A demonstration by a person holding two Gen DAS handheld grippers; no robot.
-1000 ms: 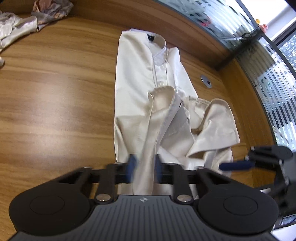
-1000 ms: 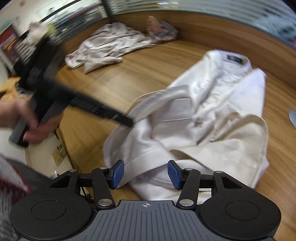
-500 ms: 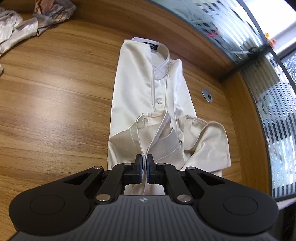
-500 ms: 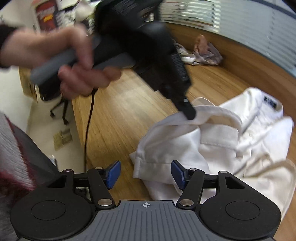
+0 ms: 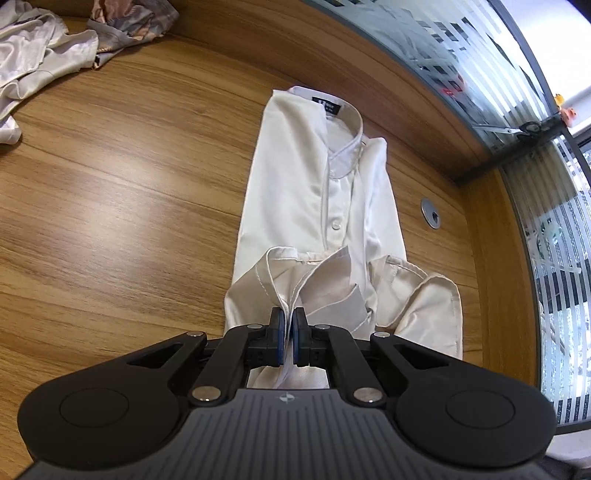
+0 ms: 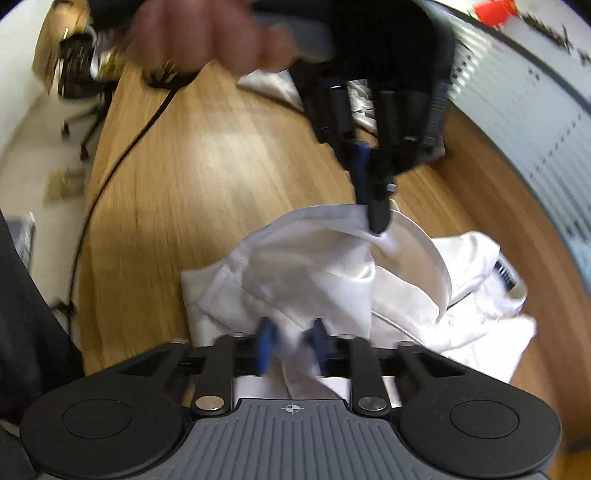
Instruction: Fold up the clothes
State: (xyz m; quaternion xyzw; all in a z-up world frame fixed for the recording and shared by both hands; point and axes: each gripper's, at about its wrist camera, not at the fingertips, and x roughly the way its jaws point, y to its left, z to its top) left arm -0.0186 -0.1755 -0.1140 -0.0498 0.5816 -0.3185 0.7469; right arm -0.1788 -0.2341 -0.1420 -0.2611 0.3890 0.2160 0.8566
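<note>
A cream shirt (image 5: 314, 206) lies lengthwise on the wooden table (image 5: 110, 221), collar at the far end and lower part bunched up near me. My left gripper (image 5: 290, 332) is shut on a folded hem edge of the shirt and holds it up. In the right wrist view the shirt (image 6: 314, 273) hangs from the left gripper (image 6: 375, 218), which a hand (image 6: 207, 33) holds. My right gripper (image 6: 291, 345) is at the shirt's near edge. Its blue fingers (image 6: 264, 347) are blurred and half closed, with fabric between them and a gap still showing.
A heap of pale clothes (image 5: 37, 59) and a patterned cloth (image 5: 129, 18) lie at the table's far left. A round cable grommet (image 5: 430, 218) sits right of the shirt. Glass partitions (image 5: 461, 55) border the table. A black cable (image 6: 122, 147) runs along the table's left edge.
The left gripper closed on the hem and pulled it up and back. The right gripper moved onto the shirt's near edge and its fingers narrowed around the cloth.
</note>
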